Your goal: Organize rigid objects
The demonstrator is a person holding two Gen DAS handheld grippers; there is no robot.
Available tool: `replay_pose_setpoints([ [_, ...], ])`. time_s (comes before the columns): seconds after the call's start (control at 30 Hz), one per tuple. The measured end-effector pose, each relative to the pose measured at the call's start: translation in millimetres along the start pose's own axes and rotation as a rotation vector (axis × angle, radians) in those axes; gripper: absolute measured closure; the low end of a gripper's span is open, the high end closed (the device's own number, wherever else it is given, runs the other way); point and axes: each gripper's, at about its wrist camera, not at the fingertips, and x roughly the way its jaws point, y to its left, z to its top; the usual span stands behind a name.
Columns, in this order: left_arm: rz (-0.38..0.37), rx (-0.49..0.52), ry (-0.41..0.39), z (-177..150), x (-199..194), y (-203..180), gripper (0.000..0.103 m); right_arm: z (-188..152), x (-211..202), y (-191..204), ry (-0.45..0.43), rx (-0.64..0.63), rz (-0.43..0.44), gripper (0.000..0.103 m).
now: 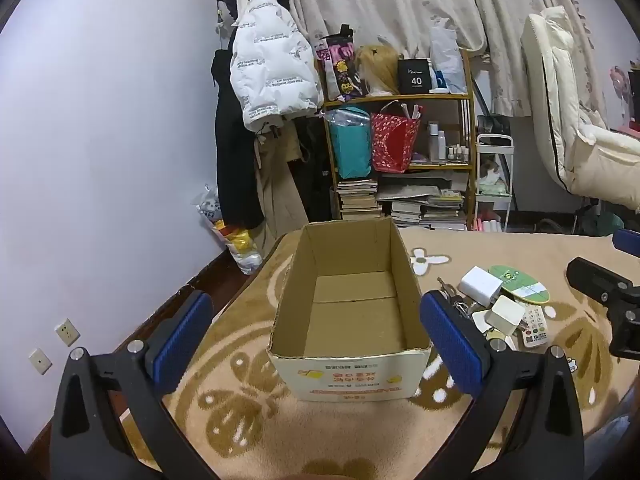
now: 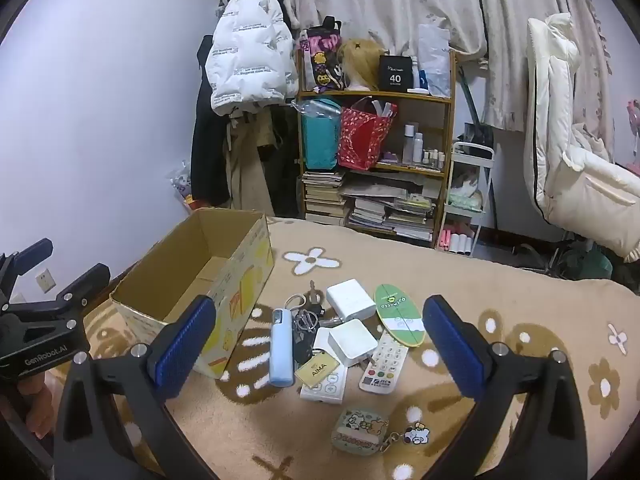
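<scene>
An open cardboard box (image 1: 352, 380) stands empty on the beige flowered blanket (image 1: 240, 432). My left gripper (image 1: 318, 340) is open, its blue pads straddling the box's near end without touching it. To the right of the box (image 2: 244, 288) lies a pile: a light blue tube (image 2: 280, 348), keys (image 2: 306, 320), a white charger (image 2: 350, 300), a small white cube (image 2: 352, 342), a green oval card (image 2: 398, 320), a white remote (image 2: 382, 364), a gold AIMA tag (image 2: 316, 368) and a cartoon keychain pouch (image 2: 360, 430). My right gripper (image 2: 320, 344) hovers open above the pile, holding nothing.
The blanket's far edge drops to a dark floor. Behind it stand a wooden shelf (image 2: 376, 140) with bags and stacked books, a coat rack with a white puffer jacket (image 2: 248, 52), and a cream chair (image 2: 568, 152) at the right. The left gripper (image 2: 68, 264) shows left of the box.
</scene>
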Motion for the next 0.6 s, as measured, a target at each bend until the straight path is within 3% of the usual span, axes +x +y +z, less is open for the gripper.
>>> replay_pose_setpoints([
  [0.6,0.003,-0.004,0.009,-1.3,7.0,0.7,0.001,-1.5,1.0,0.7,0.0,-0.026,-0.009,0.0],
])
